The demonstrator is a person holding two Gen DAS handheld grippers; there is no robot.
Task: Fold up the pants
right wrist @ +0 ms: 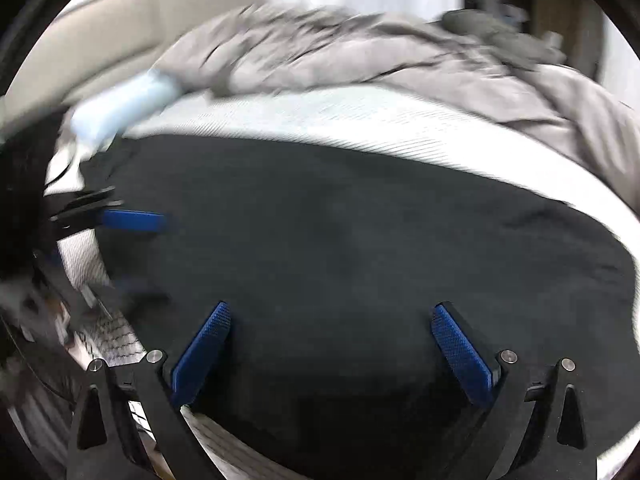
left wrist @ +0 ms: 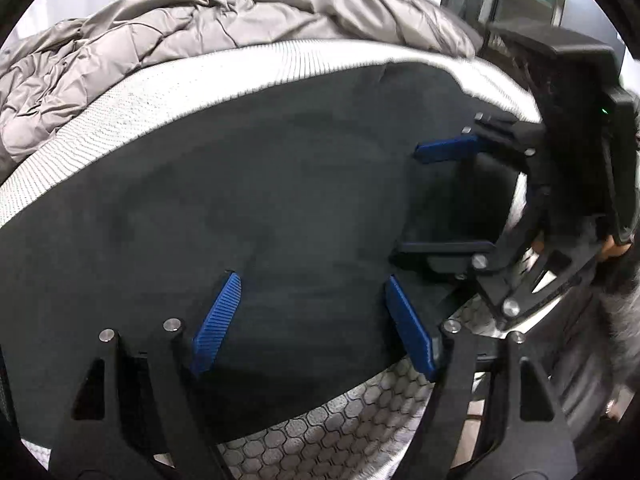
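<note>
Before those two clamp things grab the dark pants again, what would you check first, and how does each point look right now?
1. Left tool free of cloth: ok, its jaws stand apart with nothing pinched.
2. Right tool free of cloth: ok, it is open over the pants.
3. Pants lying flat on the mattress: ok, only shallow wrinkles show.
4. Grey duvet clear of the pants: ok, it is bunched further back.
5. Tools clear of each other: ok, the right tool sits apart from the left in the left view.
6. Waistband or leg ends located: cannot tell, the fabric looks uniformly dark.
</note>
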